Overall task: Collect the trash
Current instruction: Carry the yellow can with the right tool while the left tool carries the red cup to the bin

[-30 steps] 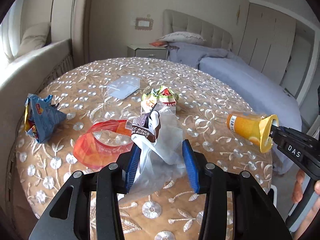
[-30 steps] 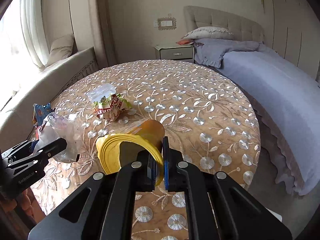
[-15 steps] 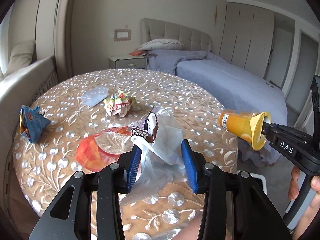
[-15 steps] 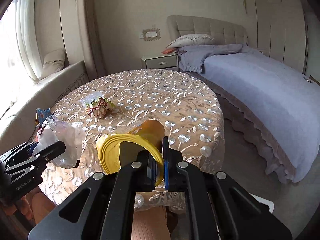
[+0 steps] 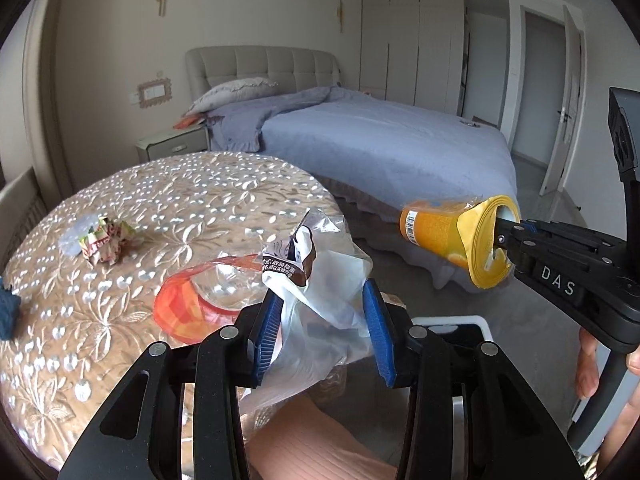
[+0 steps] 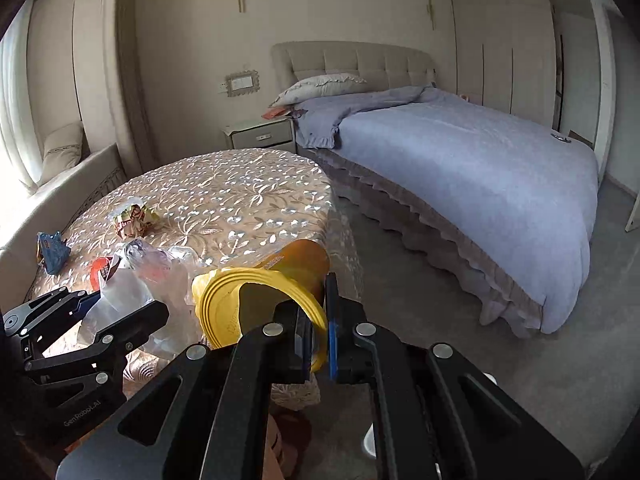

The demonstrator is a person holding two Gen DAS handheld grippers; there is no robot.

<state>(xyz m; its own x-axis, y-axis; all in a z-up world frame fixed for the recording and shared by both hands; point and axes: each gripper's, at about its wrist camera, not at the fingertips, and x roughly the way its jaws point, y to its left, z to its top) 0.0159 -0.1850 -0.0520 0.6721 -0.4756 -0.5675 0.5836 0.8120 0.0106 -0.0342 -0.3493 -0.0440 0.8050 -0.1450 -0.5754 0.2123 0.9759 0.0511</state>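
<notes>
My left gripper (image 5: 320, 320) is shut on a crumpled clear and white plastic wrapper (image 5: 316, 292), held in the air off the table's near edge; it also shows in the right wrist view (image 6: 136, 292). My right gripper (image 6: 318, 336) is shut on the rim of a yellow-orange drink cup (image 6: 280, 288), held sideways over the floor; it also shows in the left wrist view (image 5: 452, 236). On the round table (image 5: 192, 200) lie a red and clear wrapper (image 5: 192, 300), a crumpled colourful wrapper (image 5: 106, 240) and a blue wrapper (image 6: 52, 248).
A white bin (image 5: 468, 324) stands on the floor below the grippers, partly hidden. A bed (image 6: 460, 160) with a blue cover fills the right. A nightstand (image 6: 260, 134) stands behind the table, a sofa (image 6: 60, 184) on the left.
Both grippers have pulled back from the table and swung right with their loads. The table has receded to the left and the floor and bin have come into view.
</notes>
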